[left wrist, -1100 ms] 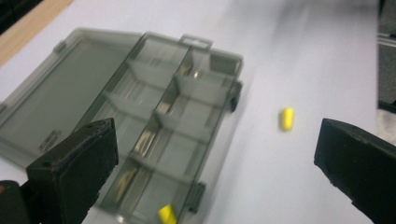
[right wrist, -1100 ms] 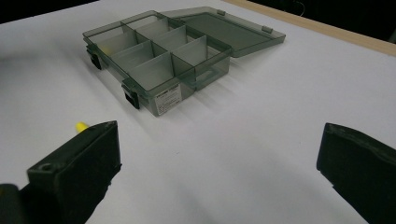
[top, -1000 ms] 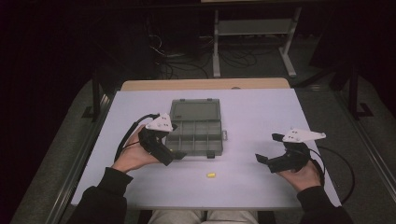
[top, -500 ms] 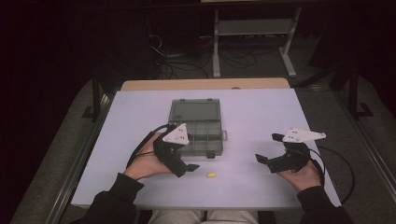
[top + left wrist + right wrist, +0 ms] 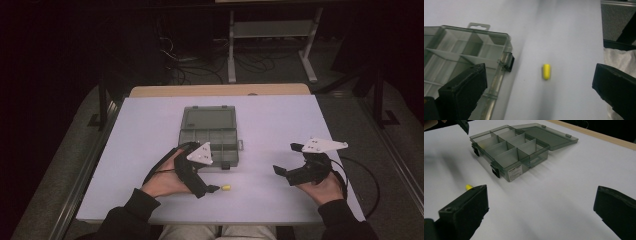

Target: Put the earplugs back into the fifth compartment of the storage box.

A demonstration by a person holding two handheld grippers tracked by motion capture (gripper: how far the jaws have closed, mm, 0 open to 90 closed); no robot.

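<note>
1. Yellow capsule (image 5: 469, 186) is half hidden behind the near jaw at lower left of the right gripper view; its markings can't be made out.
2. In the left gripper view the capsule (image 5: 546, 71) is seen whole at frame centre, lying between widely parted jaws, untouched, just right of the box's latch.
3. High view: left gripper (image 5: 212, 188) is seen low centre-left w/ tips just beside the capsule (image 5: 225, 188); right gripper (image 5: 284, 160) is held well apart at lower right, jaws spread, nothing between them.
4. Compartment box (image 5: 209, 137), lid open, lies on the white table (image 5: 280, 120) above the capsule; compartment contents can't be told.
</note>
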